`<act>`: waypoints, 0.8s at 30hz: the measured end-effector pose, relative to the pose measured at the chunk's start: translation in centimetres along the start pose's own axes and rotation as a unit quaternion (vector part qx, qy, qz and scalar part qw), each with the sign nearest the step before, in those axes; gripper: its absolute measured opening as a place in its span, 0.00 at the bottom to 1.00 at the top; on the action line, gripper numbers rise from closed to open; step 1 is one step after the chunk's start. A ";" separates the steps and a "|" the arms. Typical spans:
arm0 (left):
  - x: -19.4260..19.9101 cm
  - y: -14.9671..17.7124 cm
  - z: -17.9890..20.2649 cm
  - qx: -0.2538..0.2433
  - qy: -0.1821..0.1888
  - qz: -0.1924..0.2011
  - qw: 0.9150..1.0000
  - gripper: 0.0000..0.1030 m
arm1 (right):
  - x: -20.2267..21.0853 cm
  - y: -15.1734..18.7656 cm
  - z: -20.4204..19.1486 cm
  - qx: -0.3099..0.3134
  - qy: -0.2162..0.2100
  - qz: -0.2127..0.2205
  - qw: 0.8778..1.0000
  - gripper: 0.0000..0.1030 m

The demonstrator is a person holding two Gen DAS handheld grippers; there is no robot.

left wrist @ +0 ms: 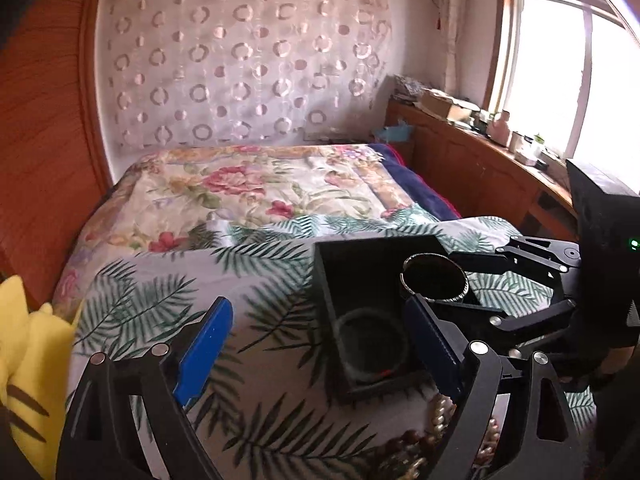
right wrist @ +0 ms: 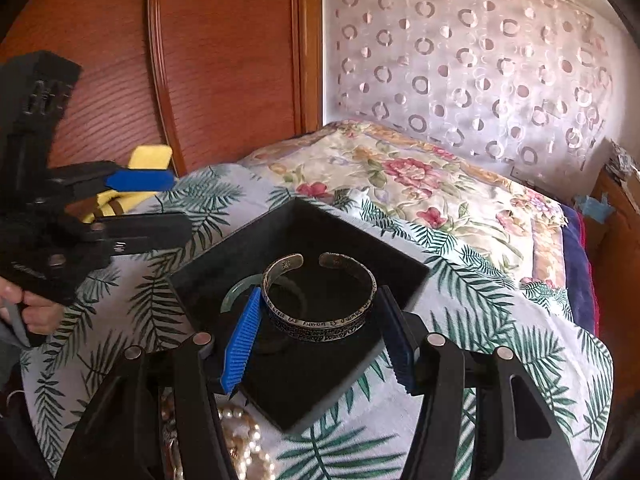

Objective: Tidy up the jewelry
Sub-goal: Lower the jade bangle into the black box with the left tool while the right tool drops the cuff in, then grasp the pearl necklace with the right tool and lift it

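Both wrist cams look steeply down and forward over the bed. Left cam sits close, left of the black box (left wrist: 362, 316), facing the window. Right cam hangs right over it, facing the headboard. Shared: box, leaf-print sheet (right wrist: 460, 280).

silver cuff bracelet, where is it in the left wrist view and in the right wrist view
Left wrist view: silver cuff bracelet sits right of centre, over the black box's right side, held by the right gripper.
Right wrist view: bracelet at centre, between the right gripper's blue pads, above the box.
Shared landmark: the green bangle lying inside the box.
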State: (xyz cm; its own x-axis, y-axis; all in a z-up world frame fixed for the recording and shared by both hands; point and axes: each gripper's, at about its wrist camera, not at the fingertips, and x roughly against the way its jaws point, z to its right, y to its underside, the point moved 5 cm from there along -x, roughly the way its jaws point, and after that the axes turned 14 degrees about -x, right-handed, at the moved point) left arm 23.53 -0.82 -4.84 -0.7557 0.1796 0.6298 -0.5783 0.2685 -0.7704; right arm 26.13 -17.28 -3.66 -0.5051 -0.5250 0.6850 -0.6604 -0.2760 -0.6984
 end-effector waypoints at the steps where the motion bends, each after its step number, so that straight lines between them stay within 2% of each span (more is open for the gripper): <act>1: 0.2 0.3 -0.2 0.001 -0.002 0.001 1.000 0.82 | -0.5 -0.1 -0.1 0.001 0.004 -0.005 1.000 0.59; 3: 0.3 0.9 -0.7 0.004 -0.008 0.001 1.000 0.84 | -1.2 -0.2 -0.4 0.002 0.012 -0.013 1.000 0.59; 5: 0.6 1.5 -1.2 0.007 -0.014 0.003 1.000 0.90 | -1.8 -0.2 -0.5 0.004 0.019 -0.020 1.000 0.59; 15: 1.2 3.1 -1.5 0.011 -0.018 0.001 1.000 0.91 | -2.5 -0.1 -0.7 0.010 0.040 -0.032 0.999 0.59; 18: 1.2 3.2 -1.5 0.012 -0.018 0.000 1.000 0.91 | -2.0 -0.1 -0.9 0.011 0.041 -0.027 0.999 0.64; 24: 2.7 4.6 -0.9 0.011 -0.019 -0.003 1.000 0.91 | 1.2 0.2 -1.1 -0.005 0.040 -0.001 0.999 0.64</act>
State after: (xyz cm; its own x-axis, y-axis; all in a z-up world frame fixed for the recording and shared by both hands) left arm 19.14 1.79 -6.61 -0.7637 0.1418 0.6298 -0.5887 0.2475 -0.7695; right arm 24.79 -17.02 -2.73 -0.5463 -0.4589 0.7006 -0.6668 -0.2678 -0.6954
